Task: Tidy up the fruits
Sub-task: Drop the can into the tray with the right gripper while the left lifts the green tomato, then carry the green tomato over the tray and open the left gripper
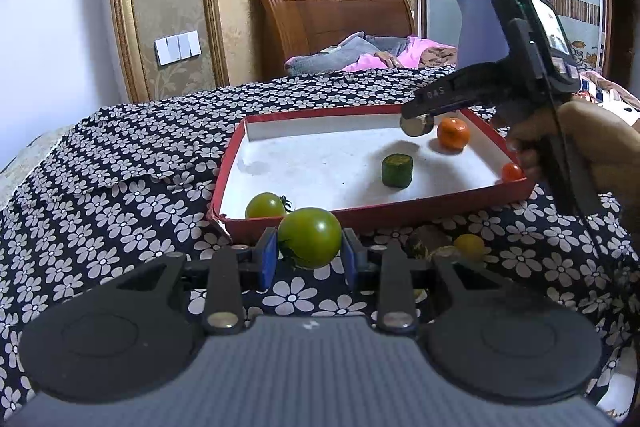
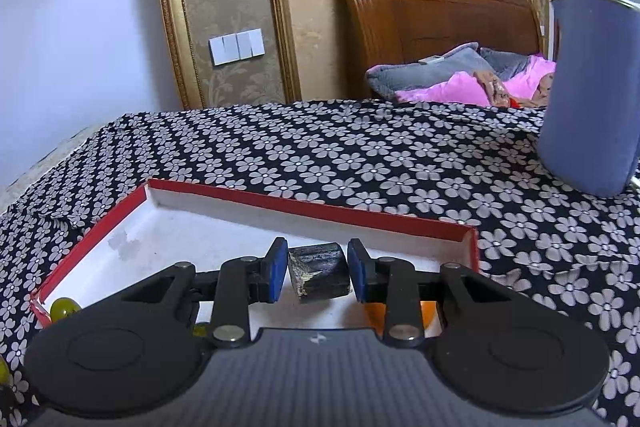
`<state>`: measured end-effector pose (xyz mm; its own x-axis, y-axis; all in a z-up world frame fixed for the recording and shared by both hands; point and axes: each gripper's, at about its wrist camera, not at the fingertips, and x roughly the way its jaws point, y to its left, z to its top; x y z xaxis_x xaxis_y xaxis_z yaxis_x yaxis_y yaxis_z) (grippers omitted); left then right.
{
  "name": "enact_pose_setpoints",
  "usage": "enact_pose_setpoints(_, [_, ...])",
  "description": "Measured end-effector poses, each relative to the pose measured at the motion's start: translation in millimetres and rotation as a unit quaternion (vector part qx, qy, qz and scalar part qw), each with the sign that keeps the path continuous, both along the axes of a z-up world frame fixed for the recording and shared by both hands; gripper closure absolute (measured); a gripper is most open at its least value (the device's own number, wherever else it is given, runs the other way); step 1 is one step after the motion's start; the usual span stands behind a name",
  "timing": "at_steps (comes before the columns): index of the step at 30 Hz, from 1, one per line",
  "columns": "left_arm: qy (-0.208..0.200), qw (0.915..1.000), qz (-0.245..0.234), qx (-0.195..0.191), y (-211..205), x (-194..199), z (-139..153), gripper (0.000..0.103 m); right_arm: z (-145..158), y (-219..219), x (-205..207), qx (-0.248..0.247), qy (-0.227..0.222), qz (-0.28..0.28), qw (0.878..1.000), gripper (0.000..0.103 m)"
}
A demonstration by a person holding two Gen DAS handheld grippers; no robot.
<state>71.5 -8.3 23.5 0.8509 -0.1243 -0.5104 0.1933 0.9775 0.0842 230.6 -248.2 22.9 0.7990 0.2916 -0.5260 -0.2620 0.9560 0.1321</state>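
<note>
Inside, red tray (image 1: pixel 420 215) (orange (image 1: pixel 453 133), tomatoes), left gripper (image 1: pixel 309 259) clutching green tomato (image 1: pixel 310 237), right gripper (image 2: pixel 318 273) clutching dark chunk (image 2: pixel 320 277).

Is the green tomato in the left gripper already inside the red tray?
Not yet: the green tomato sits gripped before the red tray wall.

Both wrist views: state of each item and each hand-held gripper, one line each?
Left hand-held gripper: shut on green tomato, just short of the tray.
Right hand-held gripper: shut on dark cylinder piece, held above the tray.
Red tray: flat on the cloth, open top.
Small green tomato: in tray, near corner.
Green cylinder: upright in tray.
Orange: in tray.
Small red tomato: in tray, against the wall.
</note>
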Motion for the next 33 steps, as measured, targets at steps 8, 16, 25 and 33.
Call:
enact_pose_setpoints(8, [-0.001,1.0000,-0.001,-0.001,-2.3,1.5,1.8,0.073,6.9,-7.1,-9.6,0.026,-0.001,-0.011,1.000,0.070])
enact_pose_setpoints(16, [0.002,0.9999,0.008,-0.010,-6.1,12.8,5.2,0.073,26.4,-30.6,-112.6,0.026,-0.067,0.033,0.997,0.062])
enact_pose_setpoints(25, [-0.013,0.9990,0.042,0.011,-23.8,34.4,18.8,0.073,0.0,-33.1,-174.9,0.026,-0.099,0.020,0.995,0.059])
enact_pose_setpoints(33, [-0.005,0.9974,0.062,0.038,-40.4,80.1,23.7,0.073,-23.5,-37.6,-174.0,0.031,-0.073,-0.005,0.997,0.059])
